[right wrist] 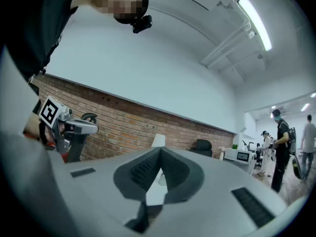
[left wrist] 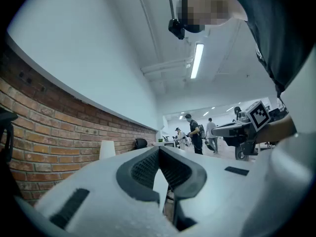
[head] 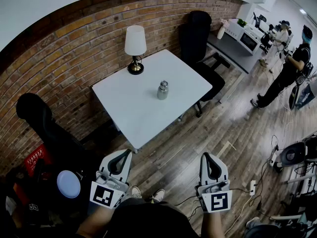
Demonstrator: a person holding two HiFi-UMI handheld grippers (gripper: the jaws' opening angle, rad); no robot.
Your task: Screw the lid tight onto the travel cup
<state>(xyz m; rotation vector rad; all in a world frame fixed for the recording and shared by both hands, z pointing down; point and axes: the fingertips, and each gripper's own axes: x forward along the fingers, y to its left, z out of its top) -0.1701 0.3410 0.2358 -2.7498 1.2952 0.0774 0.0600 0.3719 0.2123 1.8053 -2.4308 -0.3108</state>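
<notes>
A metallic travel cup [head: 162, 89] with its lid on top stands upright near the middle of the white table [head: 133, 108]. Both grippers are held low over the wooden floor, well short of the table. My left gripper [head: 127, 152] points toward the table's near corner; in the left gripper view [left wrist: 159, 148] its jaws meet with nothing between them. My right gripper [head: 207, 155] is level with it on the right, also shut and empty [right wrist: 160, 150]. A small part of the cup [right wrist: 161, 178] shows past the right jaws, far off.
A table lamp [head: 134, 46] stands at the table's far-left corner. A black office chair [head: 200, 33] sits behind the table, and a dark bag [head: 42, 125] and a red crate [head: 37, 157] lie at left. People [head: 290, 66] stand far right. A power strip [head: 251, 187] and cables lie on the floor.
</notes>
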